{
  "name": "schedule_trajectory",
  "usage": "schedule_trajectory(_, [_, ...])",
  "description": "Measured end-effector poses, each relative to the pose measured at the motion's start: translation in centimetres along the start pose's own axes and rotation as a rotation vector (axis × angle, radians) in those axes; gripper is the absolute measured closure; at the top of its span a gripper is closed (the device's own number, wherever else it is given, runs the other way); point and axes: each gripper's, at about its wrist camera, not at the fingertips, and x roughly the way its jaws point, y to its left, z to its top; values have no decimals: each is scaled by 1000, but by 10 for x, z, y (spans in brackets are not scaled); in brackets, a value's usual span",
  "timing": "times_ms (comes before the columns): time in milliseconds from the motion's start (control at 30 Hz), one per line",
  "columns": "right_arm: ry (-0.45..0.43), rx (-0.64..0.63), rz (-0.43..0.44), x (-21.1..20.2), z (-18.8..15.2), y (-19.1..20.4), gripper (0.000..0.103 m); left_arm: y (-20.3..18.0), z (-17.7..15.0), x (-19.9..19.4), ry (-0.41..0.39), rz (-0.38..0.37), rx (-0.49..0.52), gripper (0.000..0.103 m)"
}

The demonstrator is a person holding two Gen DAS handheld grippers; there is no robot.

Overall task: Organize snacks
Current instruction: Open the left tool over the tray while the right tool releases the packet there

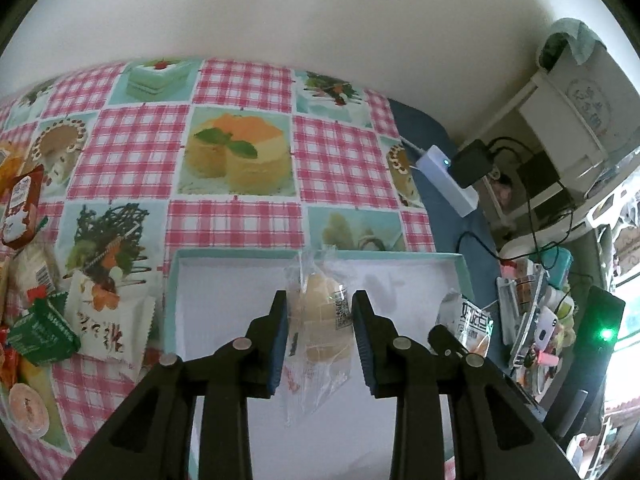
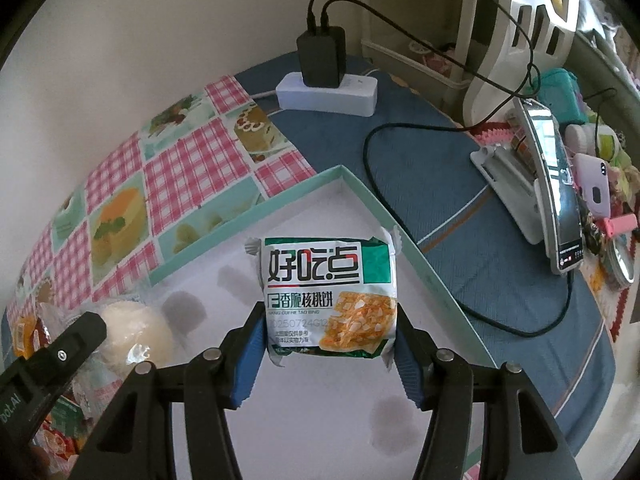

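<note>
**Snacks held over the box**

Left gripper (image 1: 320, 336) clamps a clear-wrapped bun (image 1: 320, 320); right gripper (image 2: 326, 344) clamps a green-white biscuit packet (image 2: 328, 300). Both hang above the white, teal-rimmed box (image 2: 420, 256). Beyond, loose snacks (image 1: 44, 320) lie on the checked tablecloth (image 1: 240, 80).

A plain cream wall (image 1: 320, 12) fills the top of both views above a table spread with a pink-checked, cake-print cloth (image 1: 240, 92) over a blue cover (image 2: 500, 248), while at right a white power strip (image 2: 328, 94) and cluttered white shelving (image 1: 576, 92) catch daylight.
</note>
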Motion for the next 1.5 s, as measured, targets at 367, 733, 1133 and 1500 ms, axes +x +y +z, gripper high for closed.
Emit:
schedule_trajectory(367, [6, -28, -3, -4, -2, 4, 40, 19, -1, -4, 33, 100, -15, 34])
schedule_trajectory(733, [2, -62, 14, -13, -2, 13, 22, 34, 0, -19, 3, 232, -5, 15])
schedule_trajectory(1133, [-1, -127, 32, -30, -17, 37, 21, 73, -9, -53, -62, 332, -93, 9])
schedule_trajectory(1500, [-10, -153, 49, -44, -43, 46, 0, 109, -36, -78, -63, 430, -131, 9])
